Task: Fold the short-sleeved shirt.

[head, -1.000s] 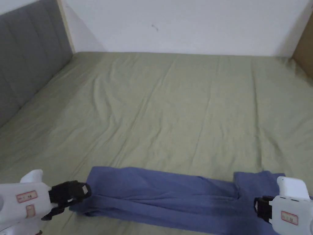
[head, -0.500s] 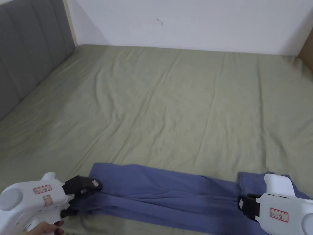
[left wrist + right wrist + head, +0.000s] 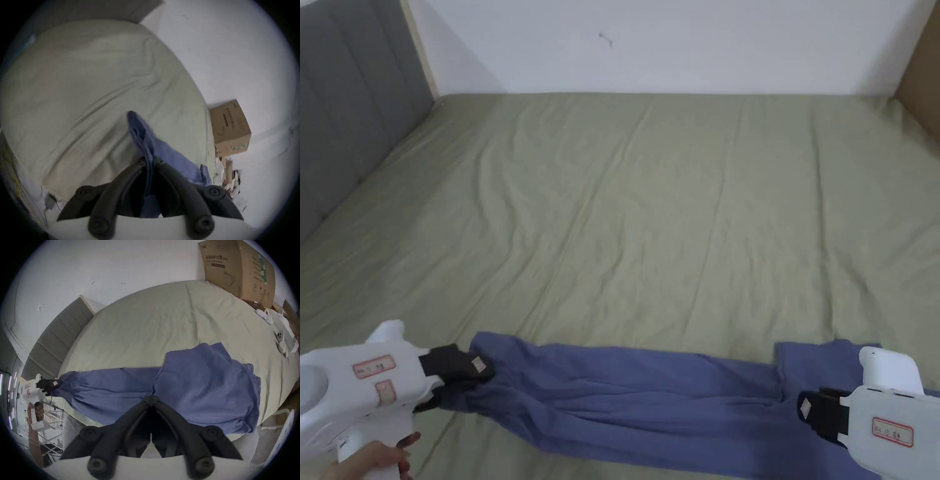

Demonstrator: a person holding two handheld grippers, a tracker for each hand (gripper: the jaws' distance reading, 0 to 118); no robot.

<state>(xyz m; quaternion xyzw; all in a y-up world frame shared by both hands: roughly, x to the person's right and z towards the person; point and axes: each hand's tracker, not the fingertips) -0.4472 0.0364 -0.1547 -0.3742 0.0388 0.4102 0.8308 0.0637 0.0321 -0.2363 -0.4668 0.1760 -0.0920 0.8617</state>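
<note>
with the blue short-sleeved shirt point(image 3: 650, 400) stretched in a long band on the bed point(image 3: 675, 219) between them, the left claw point(image 3: 150, 160) clenched on its end and the right claw point(image 3: 151, 398) closed at the wider end, whether it pinches cloth i cannot tell, the fold probably goes best with both lifting together, keeping the band taut.

A bedroom: a bed point(image 3: 675, 206) with a green sheet, a grey padded headboard point(image 3: 344, 131) at upper left, white walls.
</note>
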